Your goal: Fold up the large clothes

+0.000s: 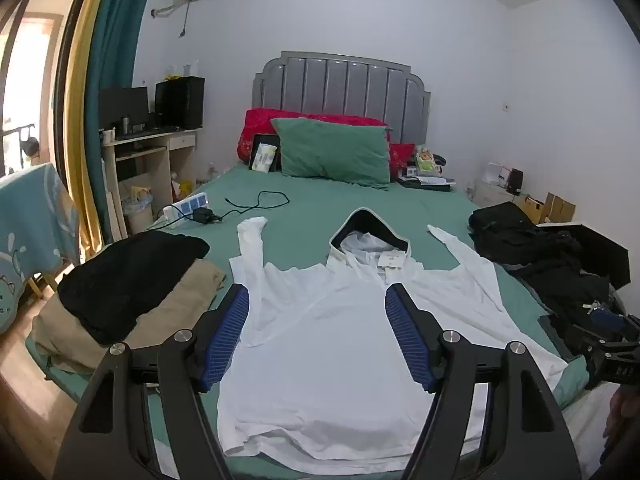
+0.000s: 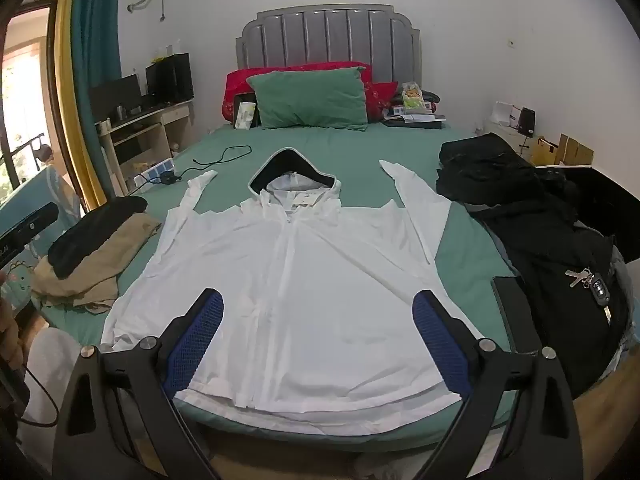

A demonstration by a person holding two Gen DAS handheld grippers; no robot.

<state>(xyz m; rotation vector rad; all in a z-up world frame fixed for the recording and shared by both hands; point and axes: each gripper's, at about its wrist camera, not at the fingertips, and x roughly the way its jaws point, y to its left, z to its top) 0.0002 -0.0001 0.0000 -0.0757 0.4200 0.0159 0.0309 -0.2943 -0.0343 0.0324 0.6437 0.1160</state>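
A white hooded jacket (image 1: pixel 328 344) lies spread flat, front up, on the green bed (image 1: pixel 320 208), hood toward the pillows and both sleeves out. It also shows in the right wrist view (image 2: pixel 304 264), with its black-lined hood (image 2: pixel 292 168) at the top. My left gripper (image 1: pixel 318 296) is open and empty, held above the jacket's chest. My right gripper (image 2: pixel 318 300) is open and empty, held above the jacket's lower body near the hem. Neither touches the cloth.
A folded black and tan pile (image 2: pixel 96 240) lies on the bed's left. Black clothes (image 2: pixel 520 208), keys (image 2: pixel 592 280) and a phone (image 2: pixel 516 308) lie on the right. A green pillow (image 2: pixel 312 96), a cable (image 2: pixel 224 156) and a power strip (image 1: pixel 188 206) sit further back.
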